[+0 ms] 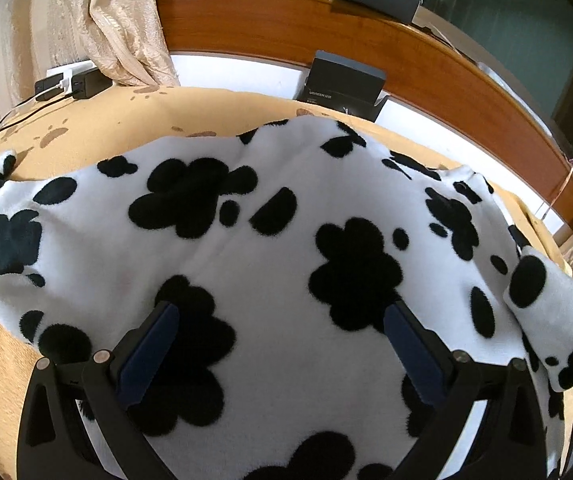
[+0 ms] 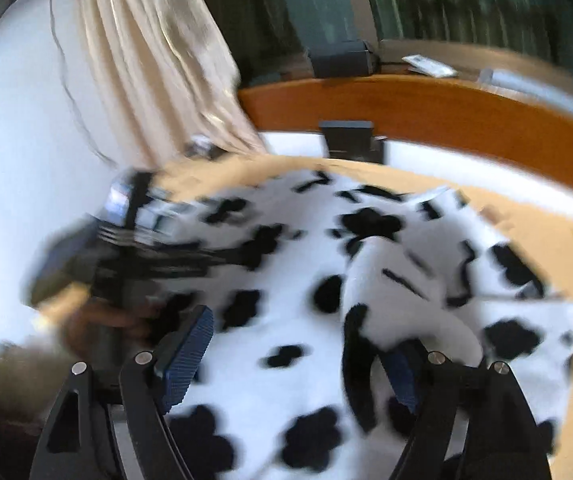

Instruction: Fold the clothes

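A white fleece garment with black cow-like patches [image 1: 278, 208] lies spread over a tan blanket. My left gripper [image 1: 282, 344] hovers low over its near part. Its jaws stand wide open, and nothing is between the blue pads [image 1: 150, 352]. A sleeve [image 1: 558, 312] lies folded over at the right edge. The right wrist view is blurred. It shows the garment [image 2: 286, 320], with my right gripper [image 2: 294, 364] open above it. A raised fold of fabric [image 2: 386, 292] rests against the right pad [image 2: 402, 376], which does not pinch it. The left gripper [image 2: 126, 240] shows as a dark blur at the left.
The tan blanket [image 1: 98, 124] has brown paw prints. Behind it runs a wooden ledge [image 1: 286, 24]. A black box [image 1: 342, 80] leans against the ledge. Chargers and cables [image 1: 70, 82] sit at the back left under a cream curtain [image 1: 126, 20]. A window [image 1: 506, 20] is beyond.
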`<state>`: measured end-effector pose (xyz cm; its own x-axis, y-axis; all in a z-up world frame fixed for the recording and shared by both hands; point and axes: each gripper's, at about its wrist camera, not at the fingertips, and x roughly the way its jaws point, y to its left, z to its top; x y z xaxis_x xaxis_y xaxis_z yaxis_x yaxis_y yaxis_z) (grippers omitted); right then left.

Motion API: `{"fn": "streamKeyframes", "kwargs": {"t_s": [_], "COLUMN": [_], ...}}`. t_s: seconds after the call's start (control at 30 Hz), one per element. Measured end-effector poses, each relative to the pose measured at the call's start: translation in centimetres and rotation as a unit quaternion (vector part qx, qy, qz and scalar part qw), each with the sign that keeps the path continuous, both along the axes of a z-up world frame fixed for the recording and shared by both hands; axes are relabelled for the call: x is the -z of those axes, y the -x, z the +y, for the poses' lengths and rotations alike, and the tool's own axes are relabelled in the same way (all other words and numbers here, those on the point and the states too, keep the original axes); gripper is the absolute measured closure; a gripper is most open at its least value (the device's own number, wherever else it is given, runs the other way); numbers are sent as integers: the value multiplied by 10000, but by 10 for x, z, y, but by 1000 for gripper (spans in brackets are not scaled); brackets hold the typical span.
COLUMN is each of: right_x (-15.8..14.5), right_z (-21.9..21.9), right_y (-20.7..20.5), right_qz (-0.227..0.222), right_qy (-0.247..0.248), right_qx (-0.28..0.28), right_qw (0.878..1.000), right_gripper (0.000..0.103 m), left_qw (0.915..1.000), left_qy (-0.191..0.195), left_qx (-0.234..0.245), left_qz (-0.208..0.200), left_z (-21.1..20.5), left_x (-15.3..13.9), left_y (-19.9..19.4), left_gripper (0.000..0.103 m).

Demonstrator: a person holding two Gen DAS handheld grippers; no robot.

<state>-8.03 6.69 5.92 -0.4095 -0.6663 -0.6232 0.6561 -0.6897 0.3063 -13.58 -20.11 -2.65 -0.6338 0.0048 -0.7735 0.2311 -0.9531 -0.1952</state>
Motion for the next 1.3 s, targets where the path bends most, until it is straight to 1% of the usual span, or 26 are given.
{"fn": "streamKeyframes", "kwargs": {"t_s": [0.07,0.13,0.2,0.23,0.3,0.33,0.4,0.5,0.6,0.63,0.73,0.8,0.9,0.93,1.0,1.07,1.13,1.3], "right_x": [-2,-1,-1,1,3,5,12,27,44,49,58,55,47,45,45,52,60,73], "right_z": [12,24,34,37,37,34,22,-9,-18,-14,11,40,71,79,90,94,88,66], "right_y": [-4,-7,-4,-1,2,4,7,-2,-17,-19,-24,-25,-24,-20,-13,-3,6,21], "right_qz": [-345,-665,-888,-944,-963,-998,-1203,-1496,-1700,-1788,-2147,-2264,-2209,-2137,-2119,-2346,-2602,-3025], "right_qy": [646,1257,1659,1733,1594,1529,1392,881,548,569,991,1524,2090,2130,2243,2512,2532,2207], "right_qx": [-152,-262,-200,-120,116,97,-172,-578,-643,-582,-360,-163,227,438,844,952,1102,1403], "right_qw": [9972,9895,9819,9803,9824,9831,9828,9831,9818,9805,9710,9619,9524,9524,9474,9342,9252,9166], "right_gripper": [22,22,22,22,22,22,22,22,22,22,22,22,22,22,22,22,22,22], "left_qw": [10000,10000,10000,10000,10000,10000,10000,10000,9999,9999,9999,9999,9998,9998,9998,9999,10000,10000], "left_qy": [54,67,56,52,48,42,30,61,99,112,135,148,168,175,158,117,78,25], "left_qx": [8,12,10,8,9,9,11,24,37,38,44,45,43,43,43,42,39,35], "left_qz": [-15,-19,-15,-14,-14,-12,-10,-26,-44,-50,-59,-63,-68,-70,-61,-43,-28,-16], "left_z": [1,1,1,1,1,1,0,1,2,2,3,3,3,4,3,2,1,-1], "left_x": [0,1,1,1,1,1,1,1,1,2,2,2,3,3,3,2,2,2], "left_y": [0,0,0,0,0,0,0,1,1,2,2,2,2,2,2,2,1,1], "left_gripper": [0,0,0,0,0,0,0,0,0,0,0,0,0,0,0,0,0,0]}}
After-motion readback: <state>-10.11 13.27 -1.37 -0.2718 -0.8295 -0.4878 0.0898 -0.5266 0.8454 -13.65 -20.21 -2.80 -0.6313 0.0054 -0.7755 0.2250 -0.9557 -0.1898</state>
